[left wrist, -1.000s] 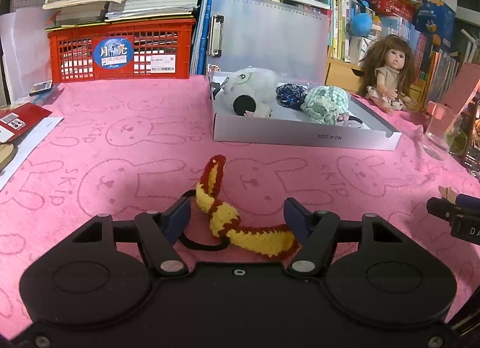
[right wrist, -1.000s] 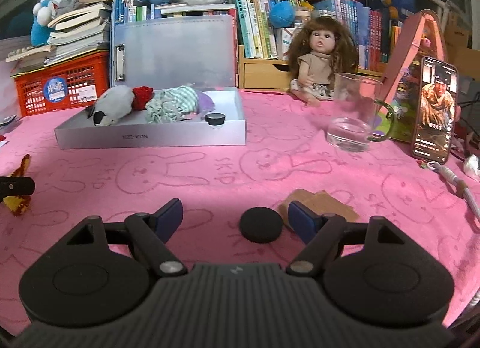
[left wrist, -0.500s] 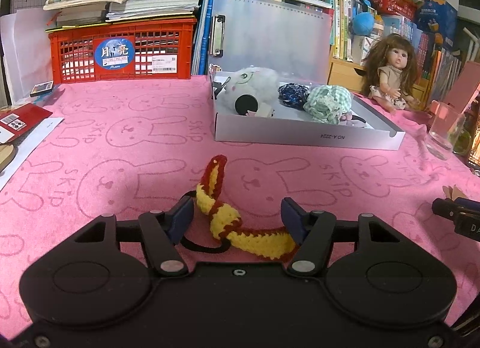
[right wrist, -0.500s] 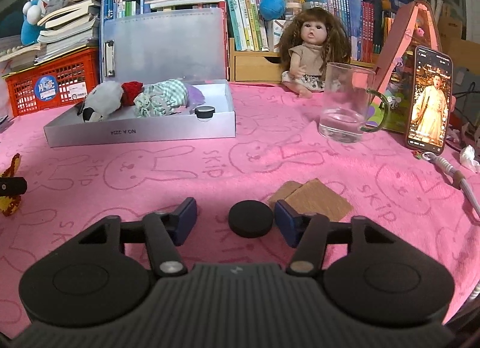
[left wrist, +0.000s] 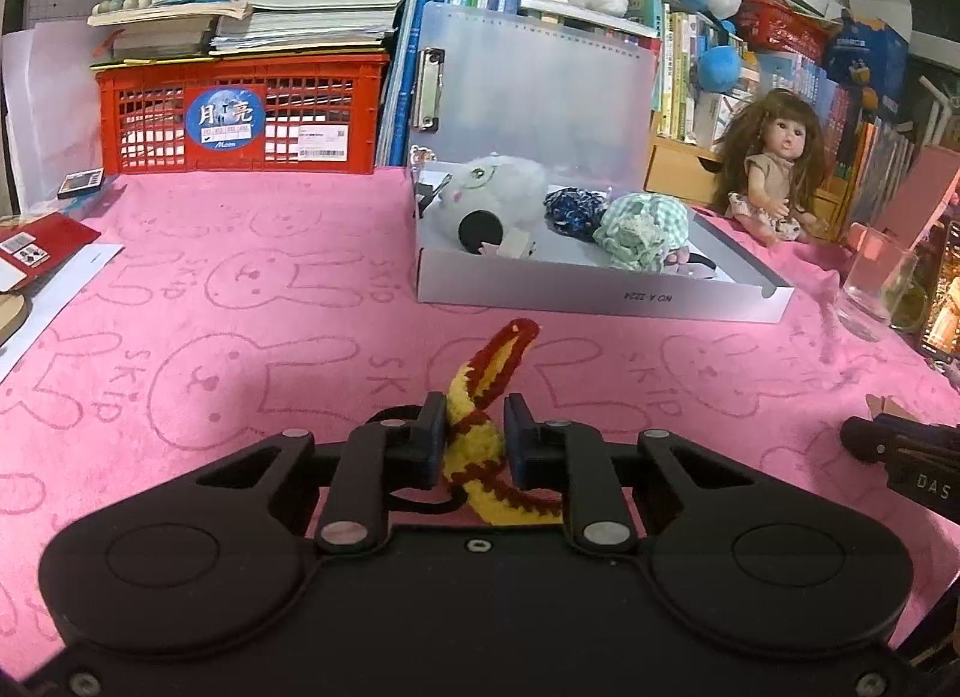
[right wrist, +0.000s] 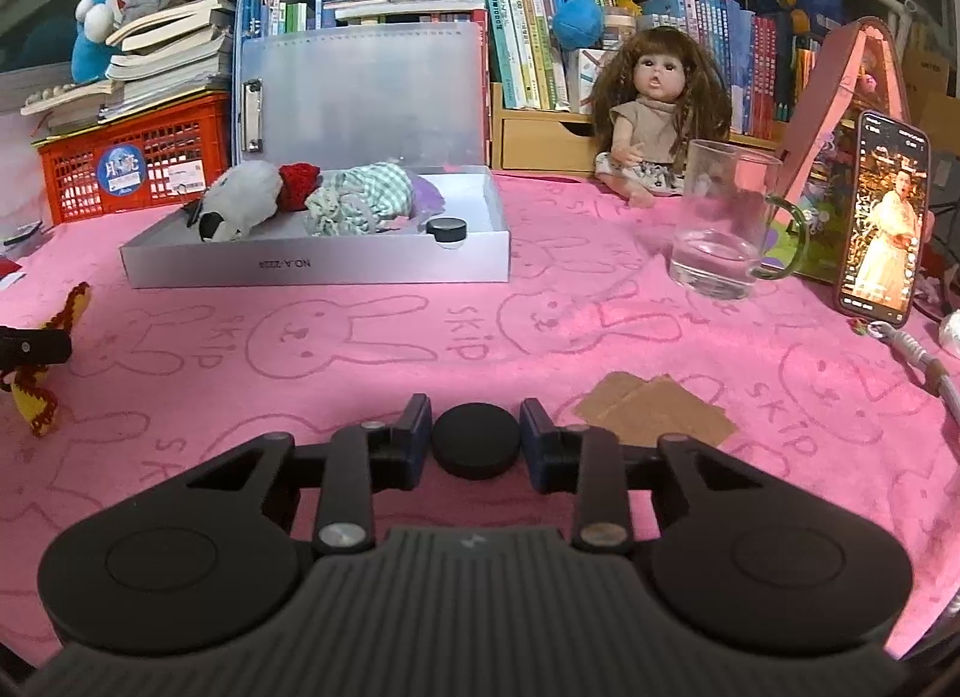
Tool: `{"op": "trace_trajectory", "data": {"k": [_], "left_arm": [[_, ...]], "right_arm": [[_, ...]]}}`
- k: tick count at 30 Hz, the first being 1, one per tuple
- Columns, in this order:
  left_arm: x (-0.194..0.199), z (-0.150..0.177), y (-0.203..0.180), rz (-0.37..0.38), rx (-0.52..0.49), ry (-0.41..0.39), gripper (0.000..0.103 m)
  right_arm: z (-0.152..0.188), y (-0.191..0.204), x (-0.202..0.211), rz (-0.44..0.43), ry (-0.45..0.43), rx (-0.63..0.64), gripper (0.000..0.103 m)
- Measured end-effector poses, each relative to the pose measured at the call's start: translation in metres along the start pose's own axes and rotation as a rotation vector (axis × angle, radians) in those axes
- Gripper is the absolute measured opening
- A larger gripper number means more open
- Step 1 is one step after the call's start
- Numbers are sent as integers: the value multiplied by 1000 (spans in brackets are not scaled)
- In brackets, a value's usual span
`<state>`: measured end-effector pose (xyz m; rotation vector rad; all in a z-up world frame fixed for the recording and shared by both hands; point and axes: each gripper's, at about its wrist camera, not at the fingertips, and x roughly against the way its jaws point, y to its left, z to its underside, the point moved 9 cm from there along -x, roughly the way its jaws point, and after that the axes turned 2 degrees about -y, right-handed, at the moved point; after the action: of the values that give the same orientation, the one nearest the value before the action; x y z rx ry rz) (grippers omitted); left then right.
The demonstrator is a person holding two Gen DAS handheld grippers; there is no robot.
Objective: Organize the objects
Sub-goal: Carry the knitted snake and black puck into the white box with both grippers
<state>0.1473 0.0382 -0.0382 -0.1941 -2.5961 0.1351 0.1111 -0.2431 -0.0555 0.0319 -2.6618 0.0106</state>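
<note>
My left gripper [left wrist: 474, 427] is shut on a red and yellow crocheted band [left wrist: 480, 391] with a black elastic loop, low over the pink cloth; the band also shows at the left edge of the right wrist view [right wrist: 42, 391]. My right gripper [right wrist: 476, 436] is shut on a black round disc [right wrist: 476, 448] on the cloth. The white box [left wrist: 600, 295] stands beyond, holding a grey plush [left wrist: 492, 199], a green checked scrunchie [left wrist: 639, 232], a dark blue scrunchie [left wrist: 573, 205] and a small black cap [right wrist: 447, 229]. The box also shows in the right wrist view [right wrist: 312, 268].
Brown cardboard pieces [right wrist: 654, 412] lie right of the right gripper. A glass mug [right wrist: 726, 226], a phone [right wrist: 885, 223] and a doll [right wrist: 654, 114] stand at the right. A red crate [left wrist: 240, 114] with books stands back left; red card and paper [left wrist: 36, 253] lie far left.
Both grippers have closed: the left on the crocheted band, whose end now stands up, and the right on the black disc.
</note>
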Motion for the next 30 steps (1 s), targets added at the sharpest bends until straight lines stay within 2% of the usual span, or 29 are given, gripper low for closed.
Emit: {"op": "trace_trajectory", "data": {"k": [17, 30], "left_arm": [[-5, -11, -19, 26, -6, -2, 18], [-29, -31, -39, 25, -50, 14, 18]], "right_arm": [[-15, 27, -7, -87, -3, 13, 36], [-35, 39, -25, -136, 10, 2, 36]]}}
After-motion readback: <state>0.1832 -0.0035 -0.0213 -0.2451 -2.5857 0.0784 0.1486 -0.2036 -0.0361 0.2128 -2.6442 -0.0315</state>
